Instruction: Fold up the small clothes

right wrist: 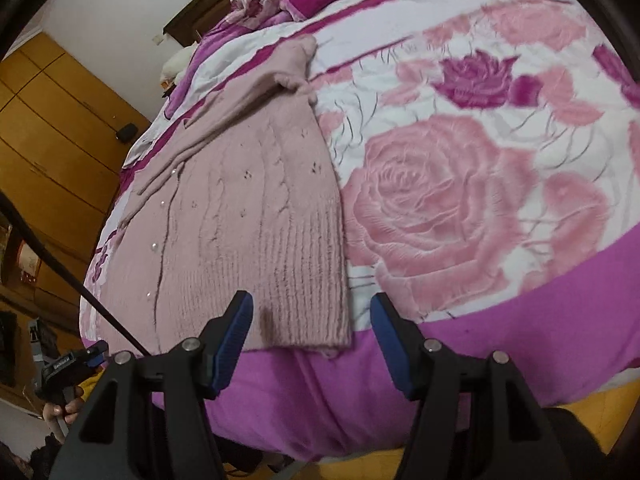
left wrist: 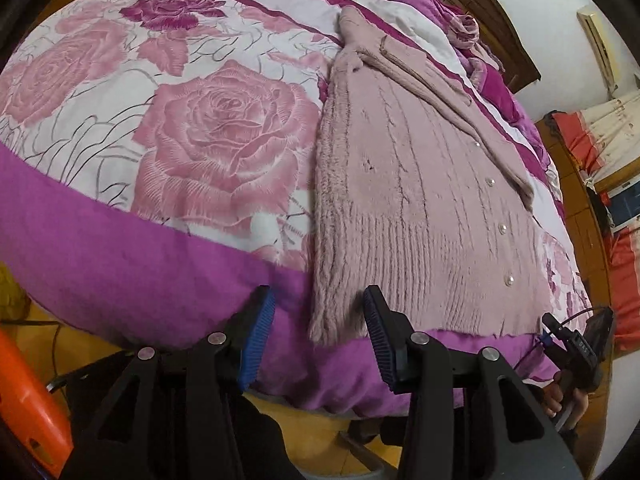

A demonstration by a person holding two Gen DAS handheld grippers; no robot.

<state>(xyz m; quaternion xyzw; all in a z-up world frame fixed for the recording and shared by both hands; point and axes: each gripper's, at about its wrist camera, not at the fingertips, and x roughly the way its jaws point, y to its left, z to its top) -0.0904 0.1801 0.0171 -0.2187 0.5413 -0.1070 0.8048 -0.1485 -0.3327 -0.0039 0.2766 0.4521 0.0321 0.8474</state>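
A pale pink knitted cardigan with pearl buttons lies flat on the rose-patterned bedspread, folded lengthwise, a sleeve laid across its top, ribbed hem toward me. My left gripper is open and empty, jaws apart around the hem's near left corner, just above it. In the right wrist view the cardigan lies left of centre on the bedspread. My right gripper is open and empty, jaws apart around the hem's near right corner. Each gripper shows small at the edge of the other's view.
The bed's purple border drops to a yellow floor. A wooden headboard and crumpled purple bedding lie beyond the cardigan. Wooden wardrobe doors stand at left. An orange object sits at lower left.
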